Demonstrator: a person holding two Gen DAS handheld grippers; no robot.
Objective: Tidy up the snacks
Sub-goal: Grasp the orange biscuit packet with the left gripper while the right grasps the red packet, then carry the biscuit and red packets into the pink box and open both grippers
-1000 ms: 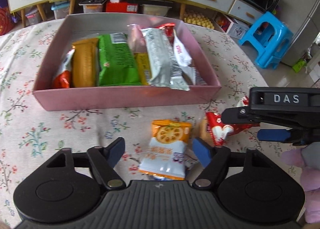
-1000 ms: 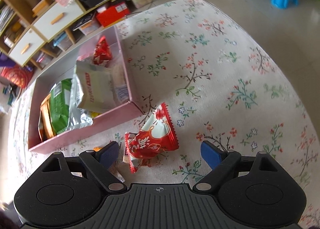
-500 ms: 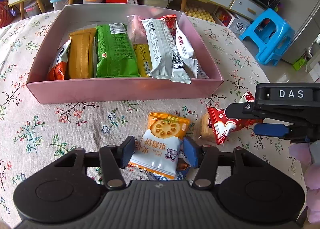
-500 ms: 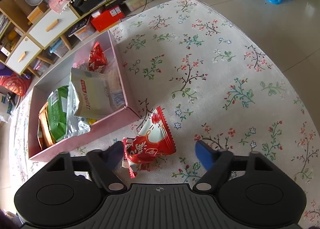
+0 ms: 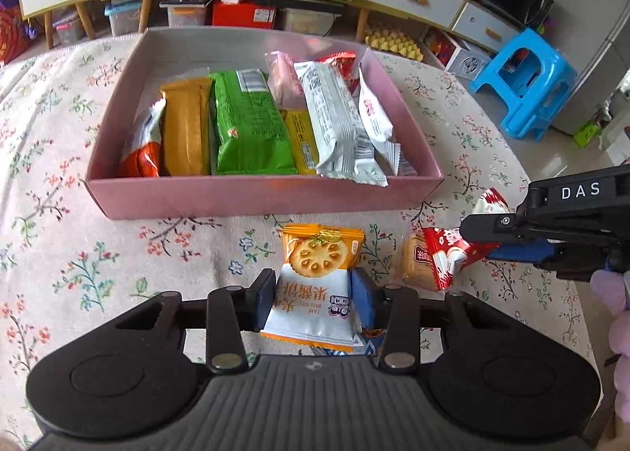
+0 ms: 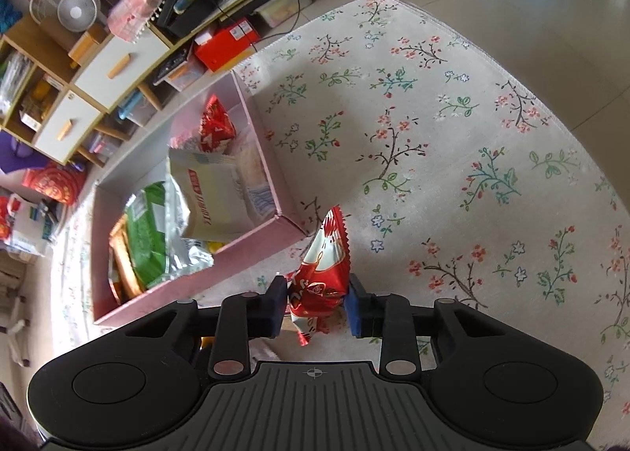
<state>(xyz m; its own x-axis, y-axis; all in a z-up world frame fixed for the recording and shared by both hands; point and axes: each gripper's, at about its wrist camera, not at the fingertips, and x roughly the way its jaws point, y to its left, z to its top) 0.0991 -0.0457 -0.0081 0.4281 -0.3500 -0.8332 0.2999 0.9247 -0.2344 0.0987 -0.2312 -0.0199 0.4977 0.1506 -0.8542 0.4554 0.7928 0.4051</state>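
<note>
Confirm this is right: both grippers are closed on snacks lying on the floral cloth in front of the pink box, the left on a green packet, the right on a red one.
Wrong on one point: the left gripper grips an orange-and-white biscuit packet, not green, as the left wrist view shows. The right gripper does grip a red packet before the pink box.

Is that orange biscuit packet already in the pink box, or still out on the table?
Out. The biscuit packet lies on the flowered cloth in front of the pink box, with the left gripper closed on its sides.
</note>
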